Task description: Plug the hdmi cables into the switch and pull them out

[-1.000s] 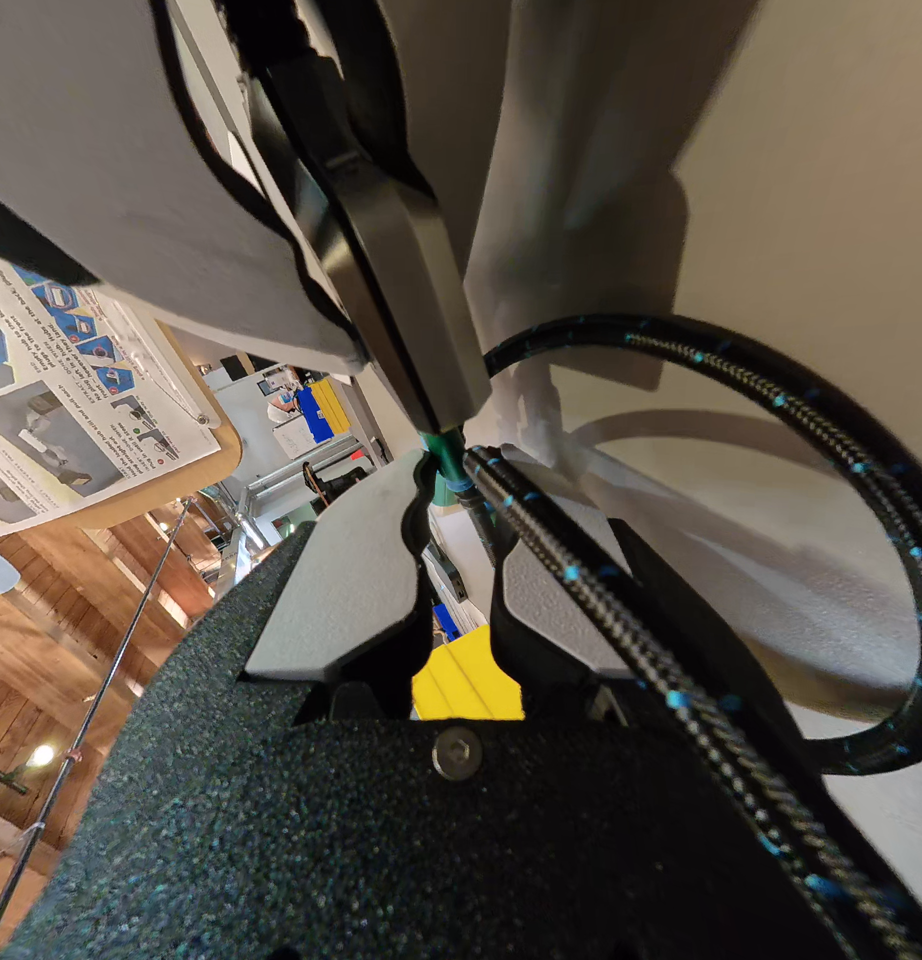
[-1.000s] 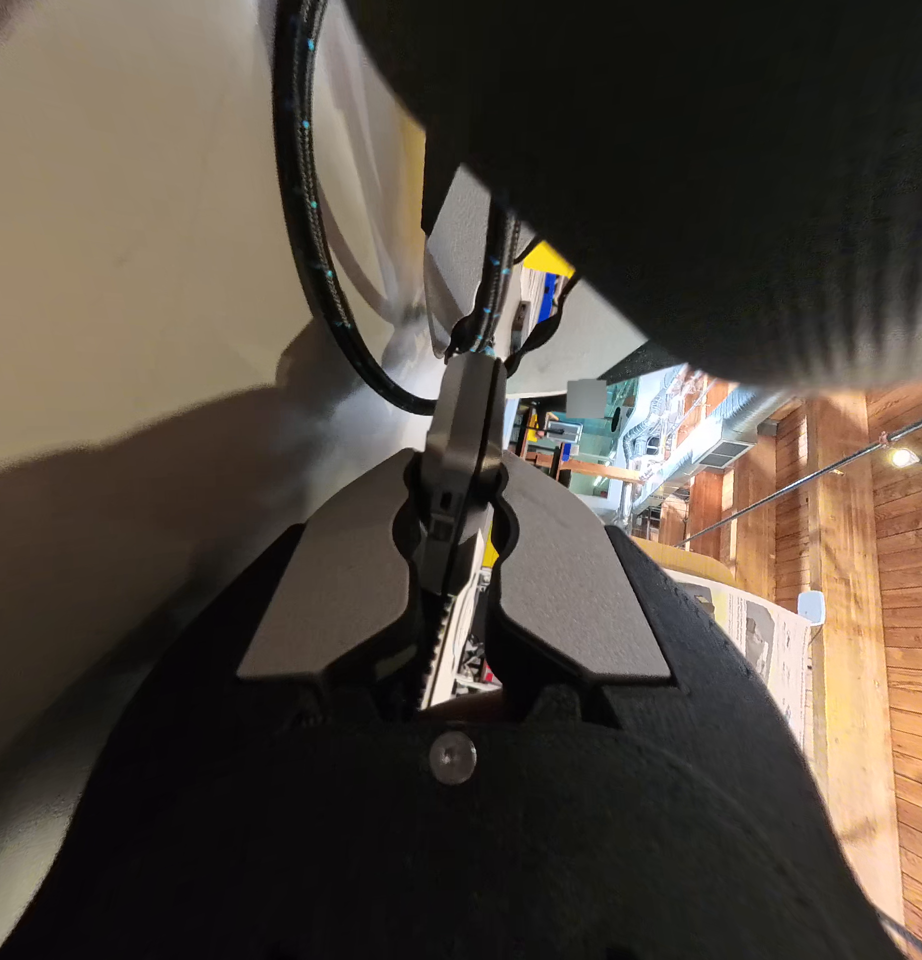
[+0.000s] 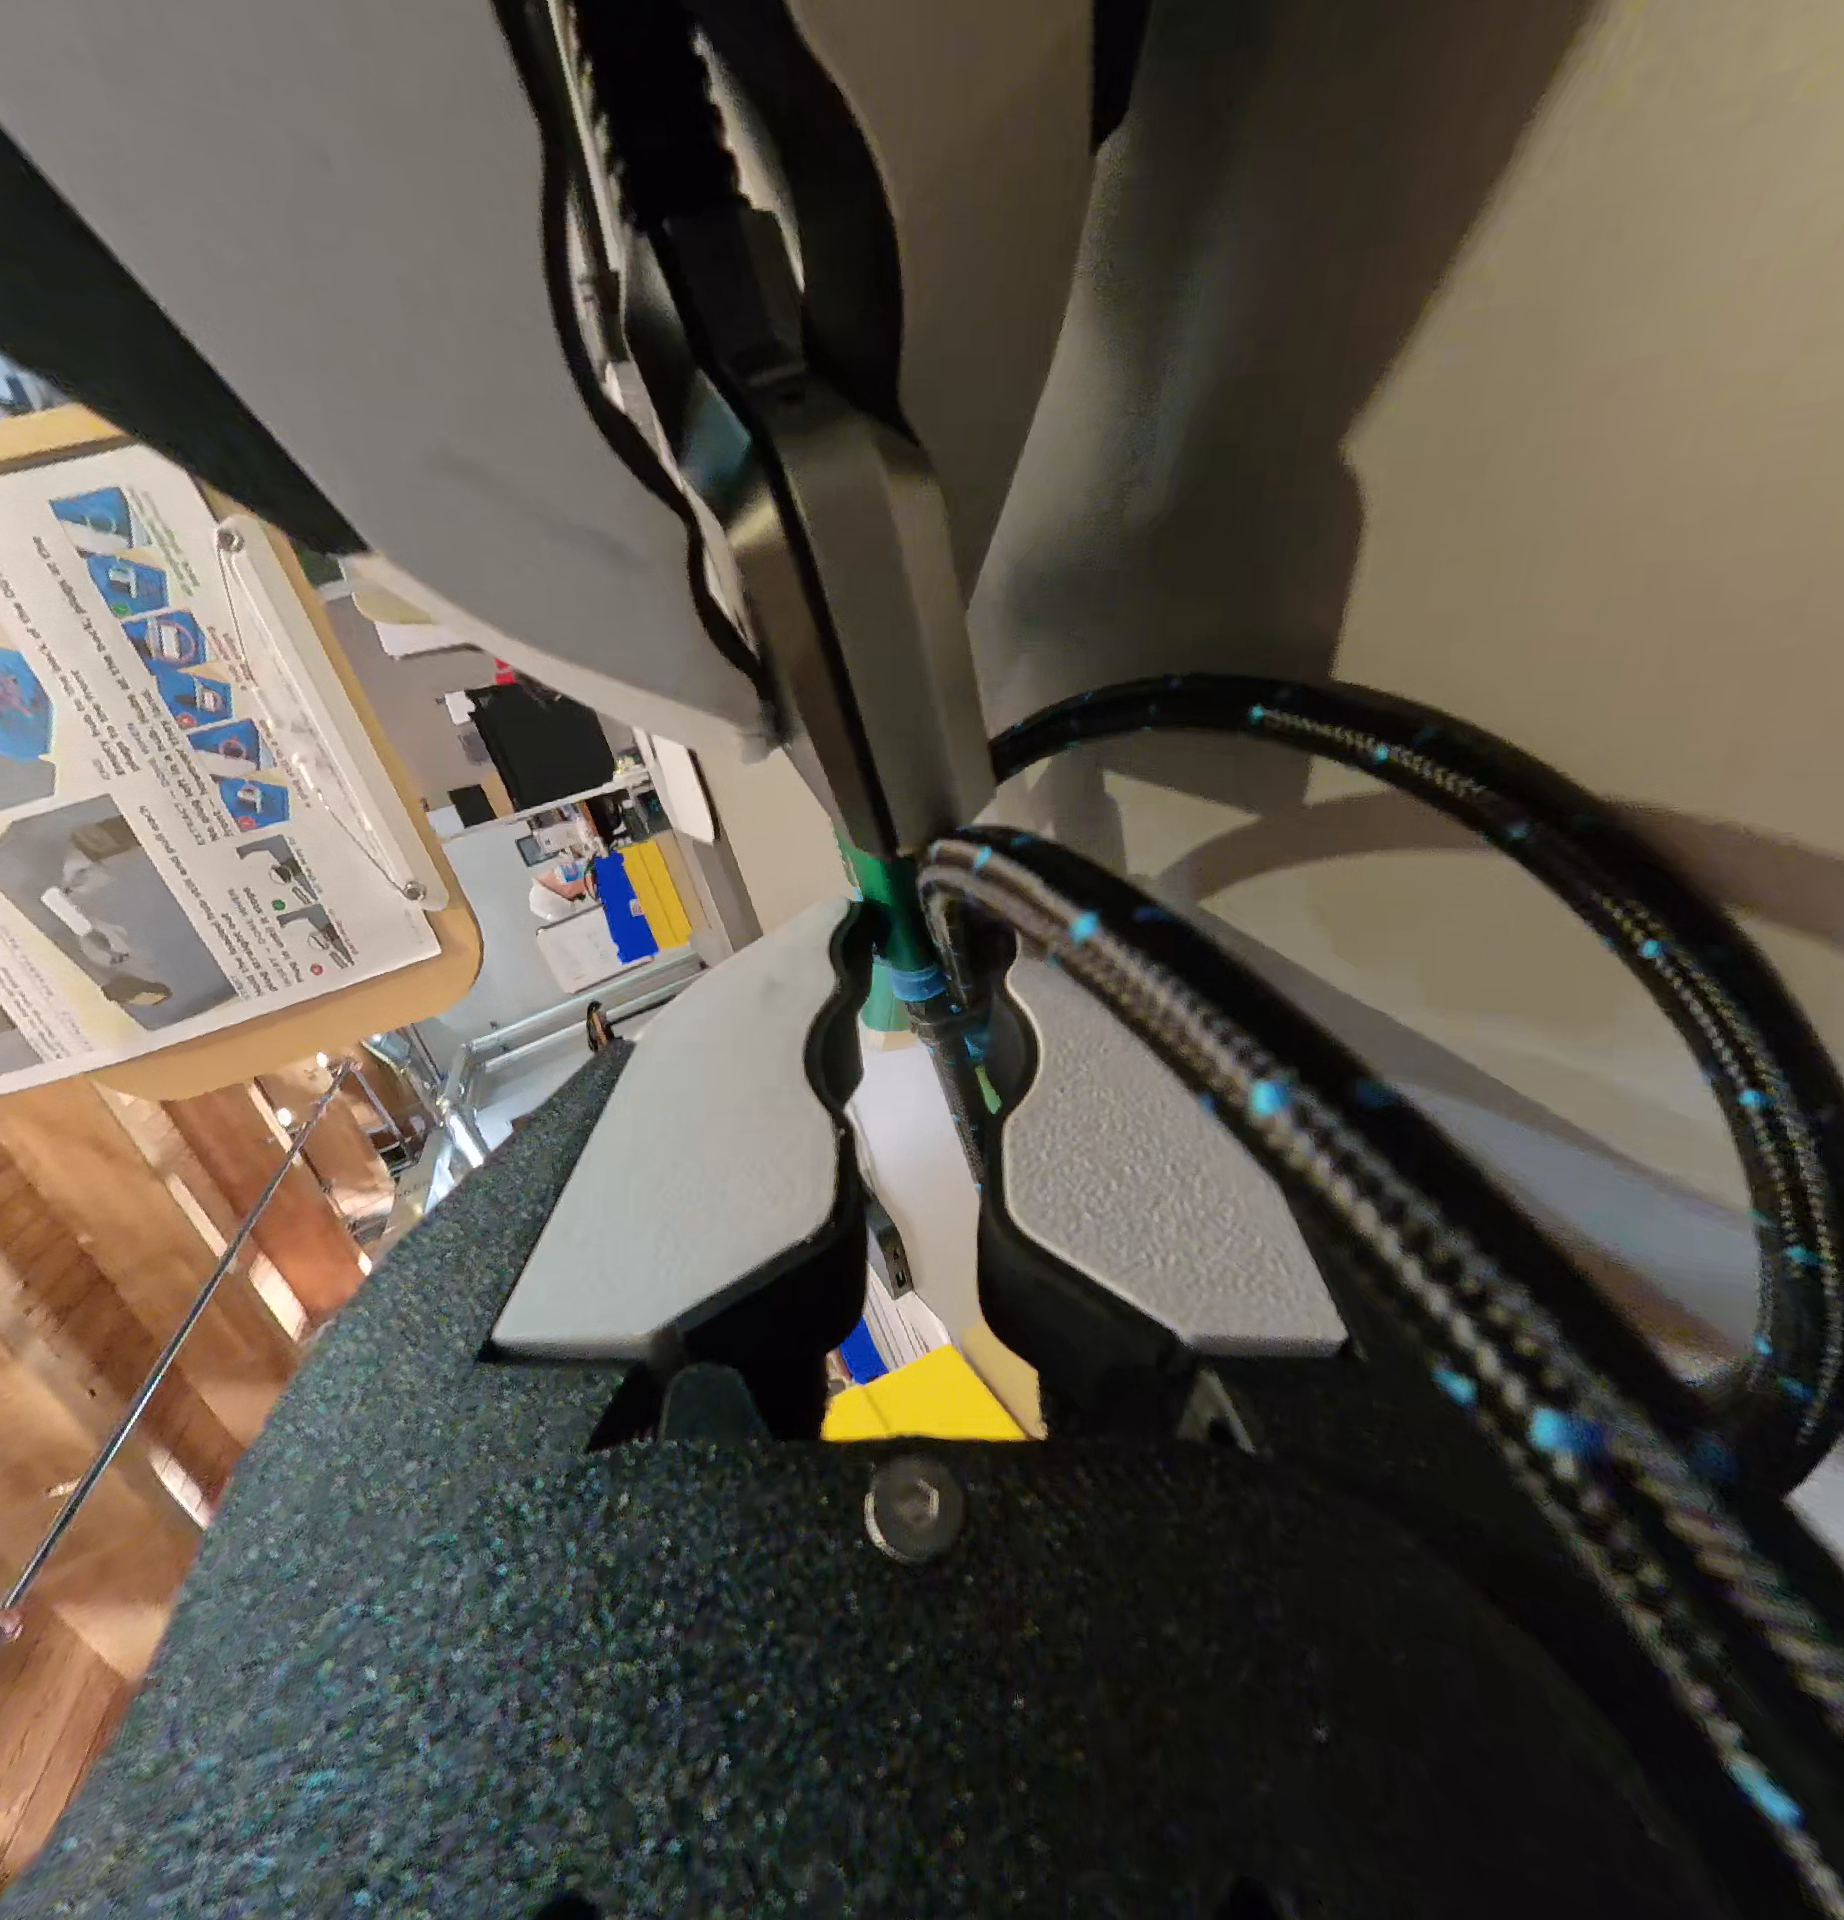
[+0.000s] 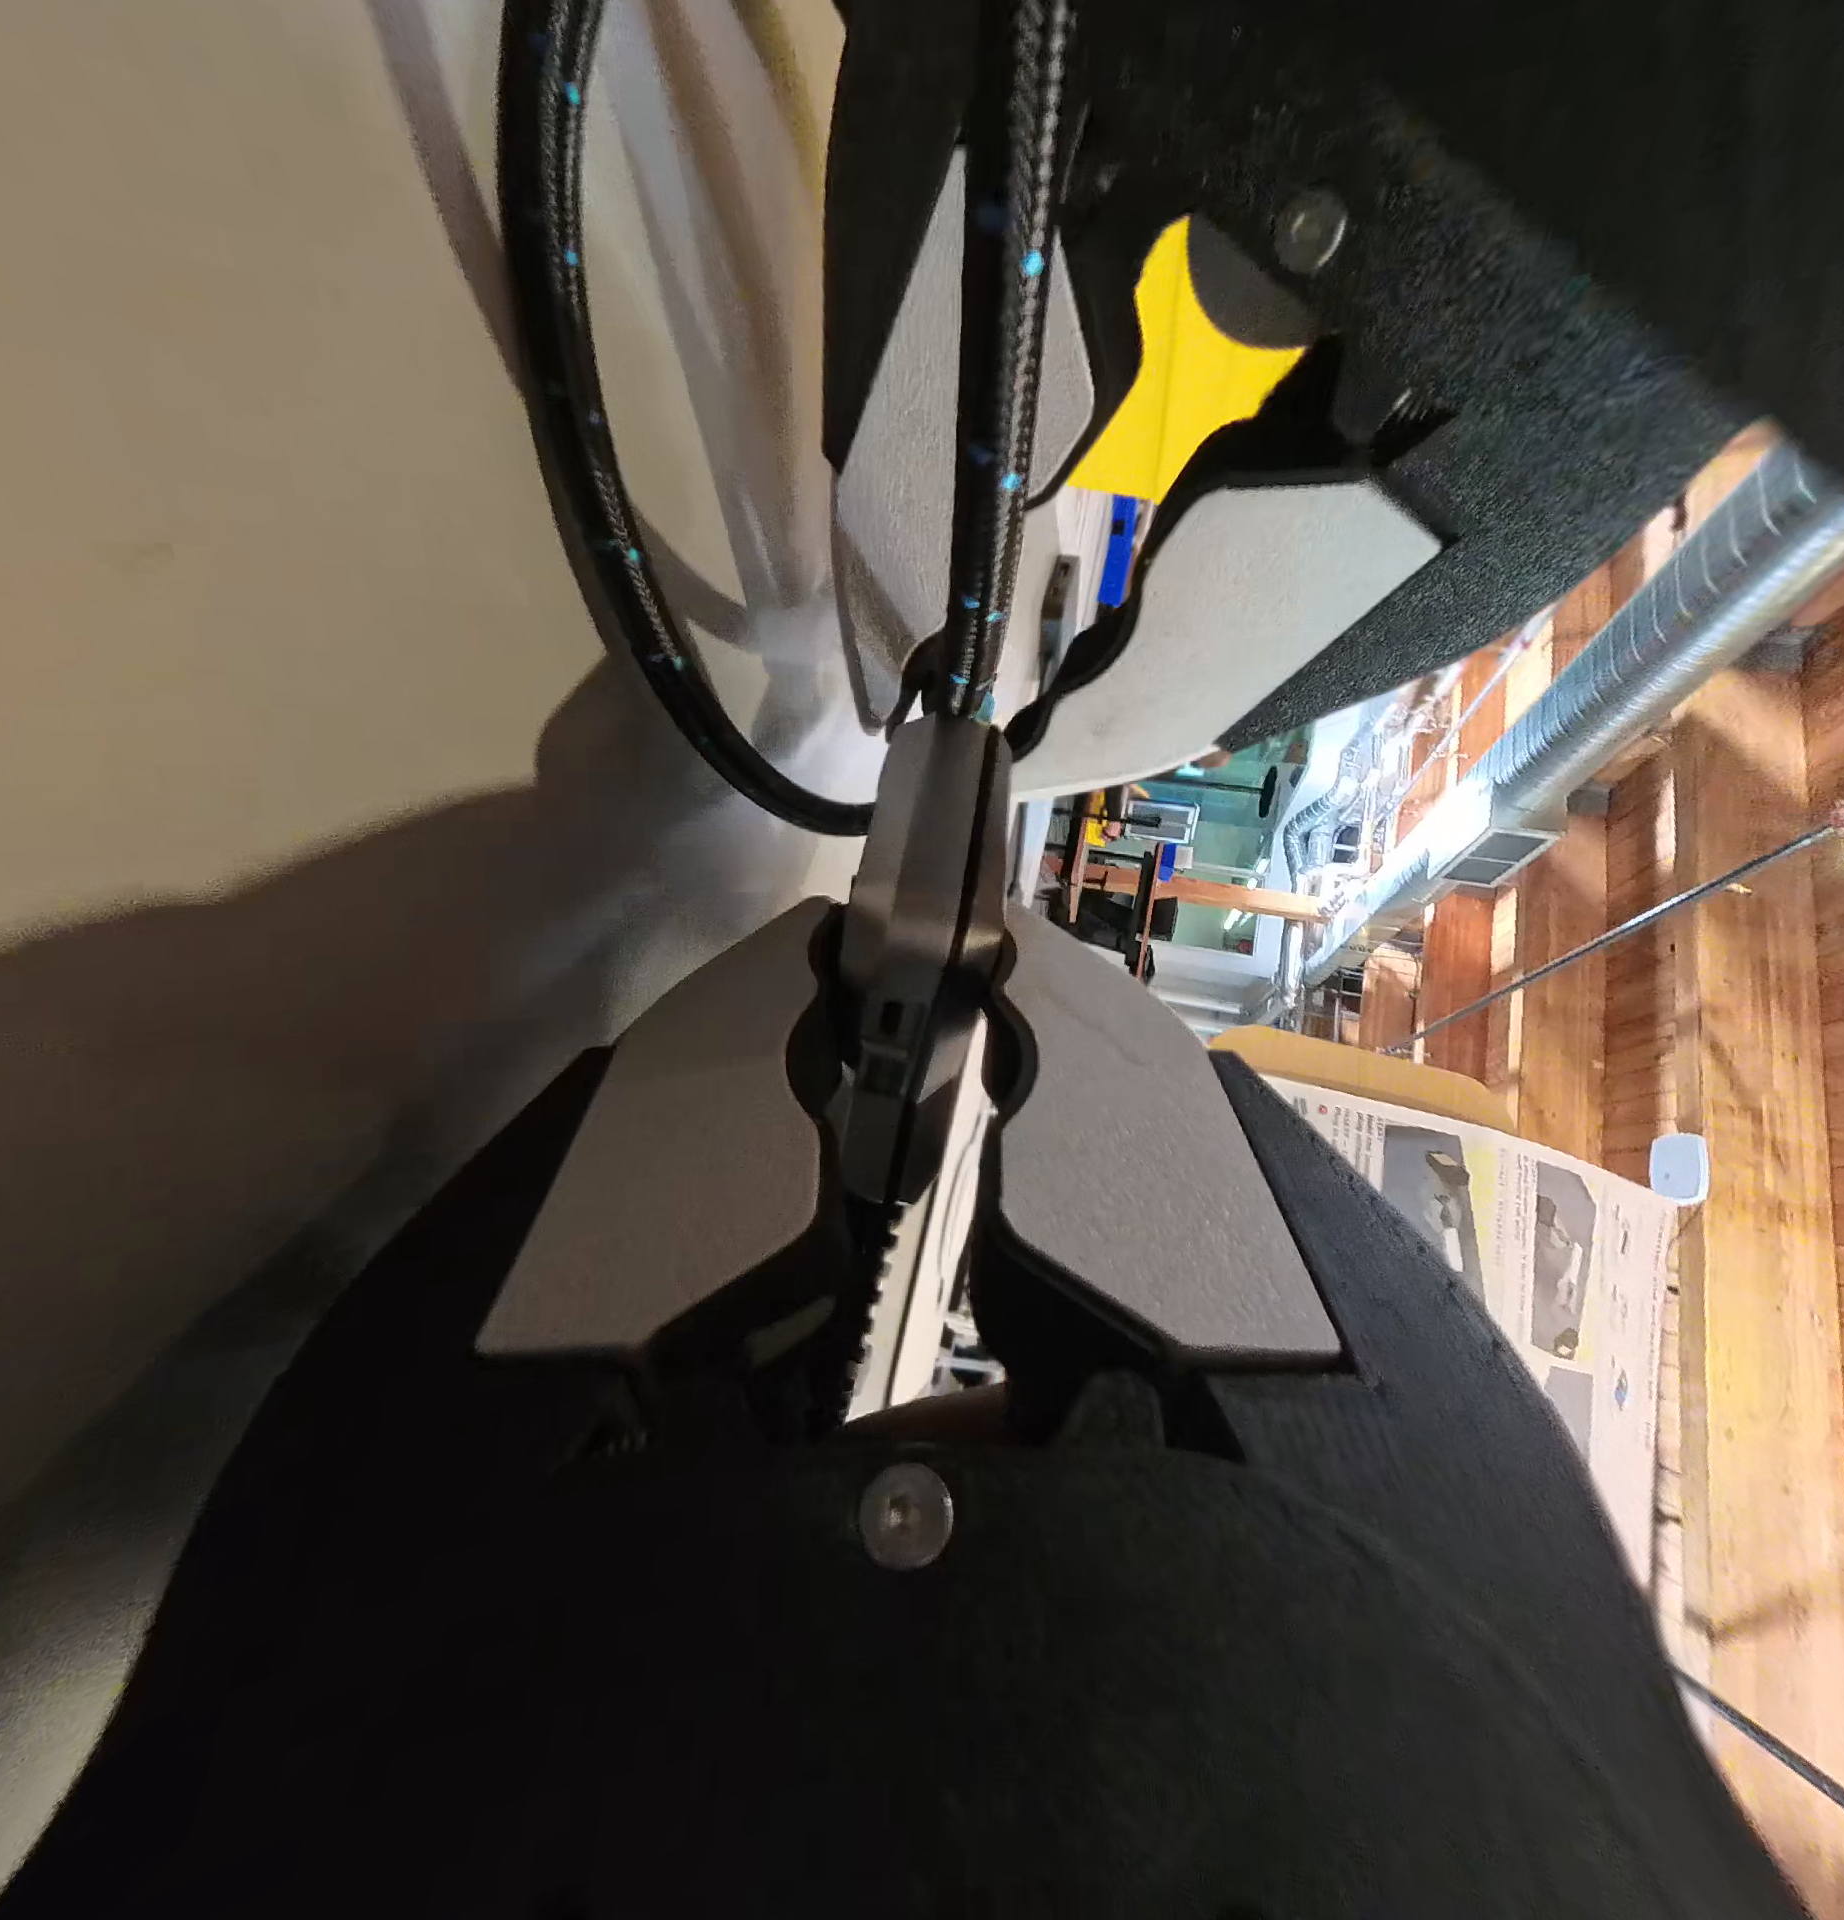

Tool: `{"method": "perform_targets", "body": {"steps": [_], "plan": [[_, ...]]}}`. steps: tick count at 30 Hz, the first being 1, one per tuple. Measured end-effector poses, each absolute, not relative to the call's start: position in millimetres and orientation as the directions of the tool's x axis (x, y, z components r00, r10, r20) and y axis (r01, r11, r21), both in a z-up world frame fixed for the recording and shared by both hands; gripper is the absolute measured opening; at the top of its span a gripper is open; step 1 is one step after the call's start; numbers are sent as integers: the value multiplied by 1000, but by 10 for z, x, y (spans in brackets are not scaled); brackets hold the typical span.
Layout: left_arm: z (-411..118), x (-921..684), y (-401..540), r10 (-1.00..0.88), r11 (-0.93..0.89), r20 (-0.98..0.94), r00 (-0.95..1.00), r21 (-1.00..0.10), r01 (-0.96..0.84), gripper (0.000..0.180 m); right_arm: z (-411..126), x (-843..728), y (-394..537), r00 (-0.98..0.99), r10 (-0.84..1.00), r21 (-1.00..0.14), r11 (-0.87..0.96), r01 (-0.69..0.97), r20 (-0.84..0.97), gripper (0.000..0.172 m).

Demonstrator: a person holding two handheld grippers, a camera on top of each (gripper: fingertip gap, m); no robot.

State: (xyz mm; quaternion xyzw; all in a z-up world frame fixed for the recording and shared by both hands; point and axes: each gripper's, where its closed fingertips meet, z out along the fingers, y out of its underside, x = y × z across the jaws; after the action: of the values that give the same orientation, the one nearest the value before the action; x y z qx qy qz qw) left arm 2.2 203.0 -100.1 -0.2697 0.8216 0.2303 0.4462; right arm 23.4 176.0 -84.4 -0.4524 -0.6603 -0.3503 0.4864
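Two grippers meet tip to tip over a pale table [image 3: 1624,312]. Right gripper [image 4: 913,997] pinches the grey connector block [image 4: 928,862] narrowly; left gripper [image 3: 923,966] clamps the green-collared end [image 3: 892,904] of the black braided cable [image 3: 1520,1299], which loops beside that block.

Setting: workshop or lab. Evidence: timber plank ceiling [image 4: 1749,935], exposed silver ductwork [image 4: 1624,644], blue and yellow storage bins [image 3: 643,899], posted illustrated instruction sheet [image 3: 149,769], metal-framed workstations.
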Motion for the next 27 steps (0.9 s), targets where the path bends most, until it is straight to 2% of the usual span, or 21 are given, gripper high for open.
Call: {"method": "perform_targets", "body": {"steps": [6, 12, 13, 20, 27], "plan": [[-1009, 51, 1963, -241, 777, -856, -456, 111, -619, 18, -852, 234, 1732, -110, 281, -2, 372, 928, 953, 22], [-888, 141, 1837, -281, 827, -882, -377, -24, -561, 14, -787, 206, 1712, -52, 294, -71, 392, 917, 954, 23], [-889, 132, 1852, -278, 823, -881, -384, -12, -568, 9, -788, 211, 1723, -52, 291, -67, 385, 921, 955, 23], [-929, 72, 1917, -384, 786, -844, -375, -86, -612, 14, -795, 228, 1789, -71, 255, -17, 328, 945, 964, 22], [-961, -13, 2106, -397, 741, -842, -364, -60, -669, 28, -768, 242, 1794, -61, 239, -19, 319, 948, 969, 22]]}}
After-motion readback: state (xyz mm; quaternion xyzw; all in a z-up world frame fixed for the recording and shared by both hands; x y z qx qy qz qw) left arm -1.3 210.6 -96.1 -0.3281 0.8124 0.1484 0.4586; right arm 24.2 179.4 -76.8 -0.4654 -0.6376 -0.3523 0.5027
